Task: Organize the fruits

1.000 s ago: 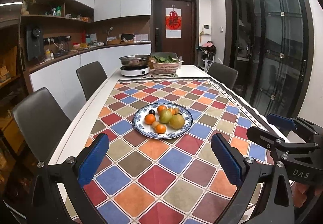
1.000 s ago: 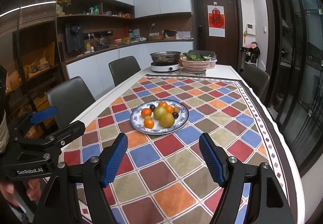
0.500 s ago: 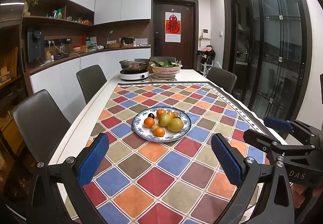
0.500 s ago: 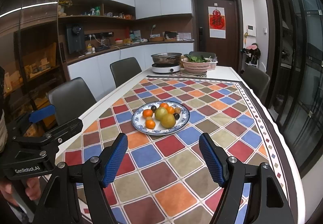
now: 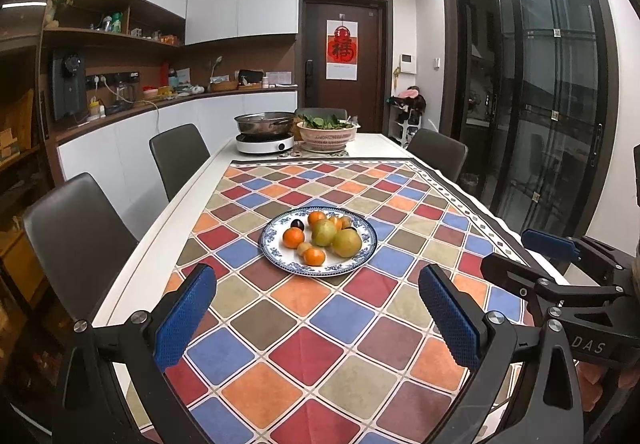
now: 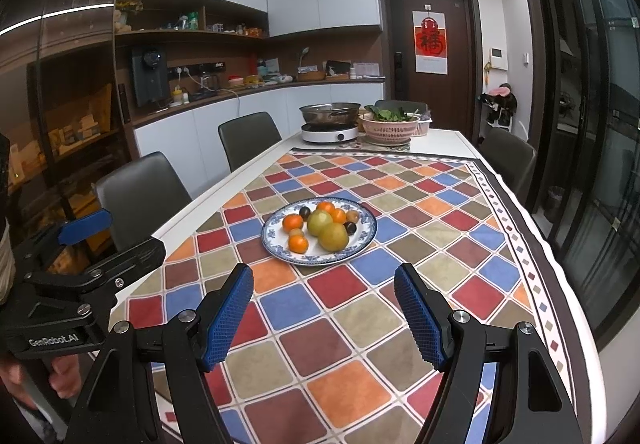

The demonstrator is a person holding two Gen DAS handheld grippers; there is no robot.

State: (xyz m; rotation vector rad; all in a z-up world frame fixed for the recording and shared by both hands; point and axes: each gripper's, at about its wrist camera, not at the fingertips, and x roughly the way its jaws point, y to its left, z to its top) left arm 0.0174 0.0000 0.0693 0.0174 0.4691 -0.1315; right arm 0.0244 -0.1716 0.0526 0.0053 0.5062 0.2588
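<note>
Both views tipped slightly downward over the last second, bench filling more of each; nothing on it shifted. Fruits [image 5: 322,236] heaped together on the plate [image 5: 360,258] mid-bench. Left gripper [image 5: 316,318] and right gripper [image 6: 324,318] jaws apart, empty, well short of the plate. Fits sorting done or pending.

Shelf clutter [image 5: 120,28] too small to identify, right tool [image 5: 560,276] cut off — frame edge

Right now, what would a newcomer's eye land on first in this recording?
Probably the checkered tablecloth covering the near table, and the blue-rimmed plate of oranges and green fruit at its middle. Both grippers, left and right, hang open and empty short of the plate. At the far end stand a pot and a basket of greens.
</note>
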